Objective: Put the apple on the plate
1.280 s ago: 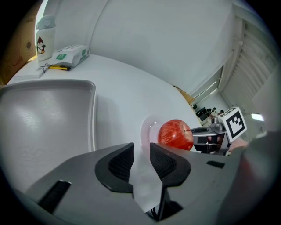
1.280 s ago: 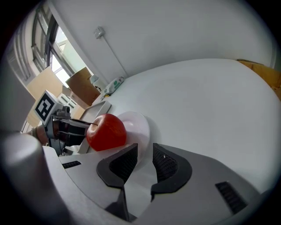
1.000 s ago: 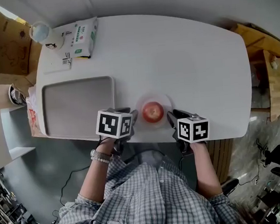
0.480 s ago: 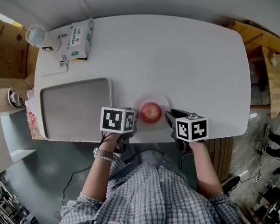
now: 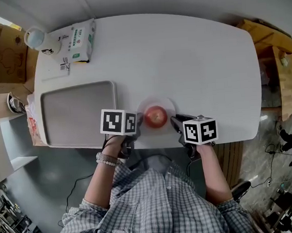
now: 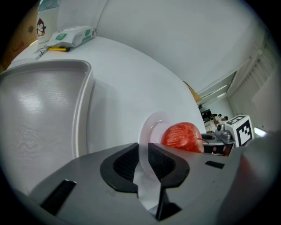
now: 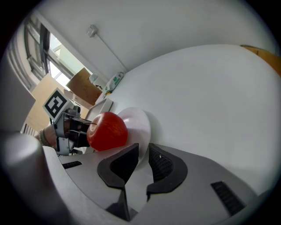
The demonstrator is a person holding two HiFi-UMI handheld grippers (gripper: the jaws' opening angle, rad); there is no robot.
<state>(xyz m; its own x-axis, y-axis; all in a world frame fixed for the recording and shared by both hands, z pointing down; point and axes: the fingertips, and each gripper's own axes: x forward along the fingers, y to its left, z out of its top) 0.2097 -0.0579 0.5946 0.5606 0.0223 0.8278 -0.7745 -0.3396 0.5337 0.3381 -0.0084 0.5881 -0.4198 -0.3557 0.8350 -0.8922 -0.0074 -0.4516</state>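
A red apple sits on a small white plate near the front edge of the white table. My left gripper is at the plate's left rim and my right gripper at its right rim. In the left gripper view the plate runs into the narrow gap of the left gripper, with the apple just beyond. The right gripper view has the plate edge passing between the nearly closed jaws of the right gripper, beside the apple.
A grey tray lies left of the plate, close to my left gripper. A tissue pack and a cup stand at the table's far left corner. The plate lies only a little way in from the table's front edge.
The left gripper has shifted slightly at the plate's left rim. Apple, plate and right gripper hold their places.
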